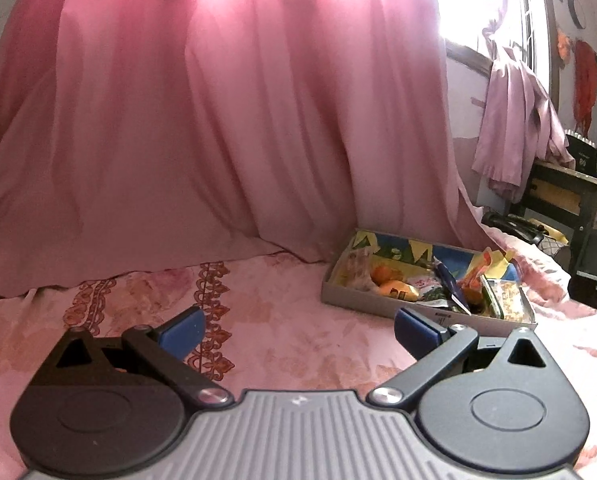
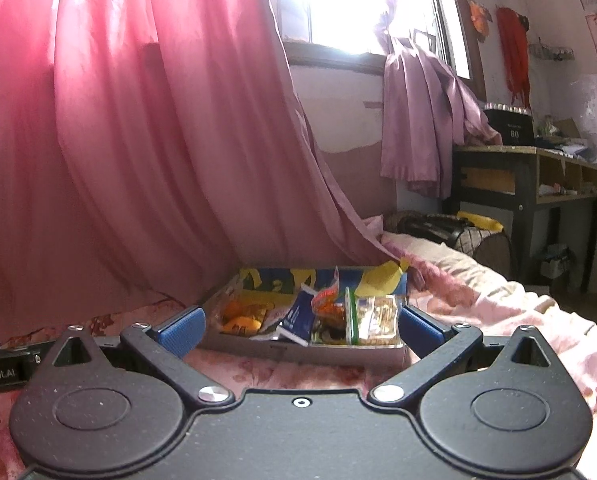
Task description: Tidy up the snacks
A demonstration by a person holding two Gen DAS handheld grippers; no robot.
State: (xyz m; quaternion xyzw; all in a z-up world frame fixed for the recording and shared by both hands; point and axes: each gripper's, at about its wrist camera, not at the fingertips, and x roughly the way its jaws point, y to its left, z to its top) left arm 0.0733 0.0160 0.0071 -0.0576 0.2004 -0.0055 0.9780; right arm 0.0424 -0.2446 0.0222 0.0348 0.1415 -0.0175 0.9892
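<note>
A shallow grey cardboard tray (image 2: 234, 342) with a blue and yellow printed lining sits on a bed covered by a pink floral bedspread (image 1: 282, 320), close to a long pink curtain (image 1: 218, 120) that hangs down onto the bed. The tray holds a jumble of snacks: orange packets (image 2: 242, 318) at its left end, a dark blue wrapper (image 2: 298, 316) standing tilted near the middle, an orange-red packet (image 2: 328, 300) beside it, and a clear bag of pale biscuits (image 2: 378, 314) with a green edge at the right end. The right gripper (image 2: 300, 328) hovers just in front of the tray, its 2 blue fingers (image 2: 182, 330) spread wide, empty, framing the tray's near wall. The left gripper (image 1: 298, 330) is also spread wide and empty, held above bare bedspread, with the tray (image 1: 362, 304) lying ahead and to its right. A lilac curtain (image 2: 422, 120) hangs by the window, beside a dark wooden desk (image 2: 530, 176).
</note>
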